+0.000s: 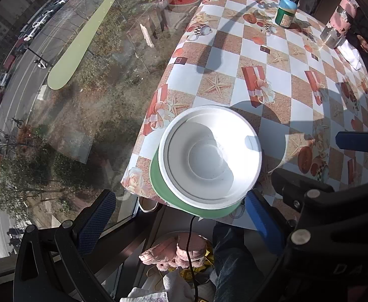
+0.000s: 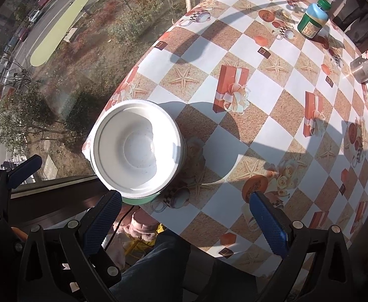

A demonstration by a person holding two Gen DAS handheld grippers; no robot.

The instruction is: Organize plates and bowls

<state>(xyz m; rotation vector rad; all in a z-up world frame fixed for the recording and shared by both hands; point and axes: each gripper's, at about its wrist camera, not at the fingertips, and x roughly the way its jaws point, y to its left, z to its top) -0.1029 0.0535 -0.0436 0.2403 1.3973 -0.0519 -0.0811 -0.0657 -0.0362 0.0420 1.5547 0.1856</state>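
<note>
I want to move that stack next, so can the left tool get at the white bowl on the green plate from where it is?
Probably yes. The left tool is open, with the white bowl just ahead between its fingers, and nothing lies between them. The green plate overhangs the table edge.

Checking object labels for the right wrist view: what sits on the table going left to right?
Stack of white bowls on a green plate at the table's left corner → green bottle → metal tumbler with pink wrap, far right edge. Both grippers are open, holding nothing.
</note>
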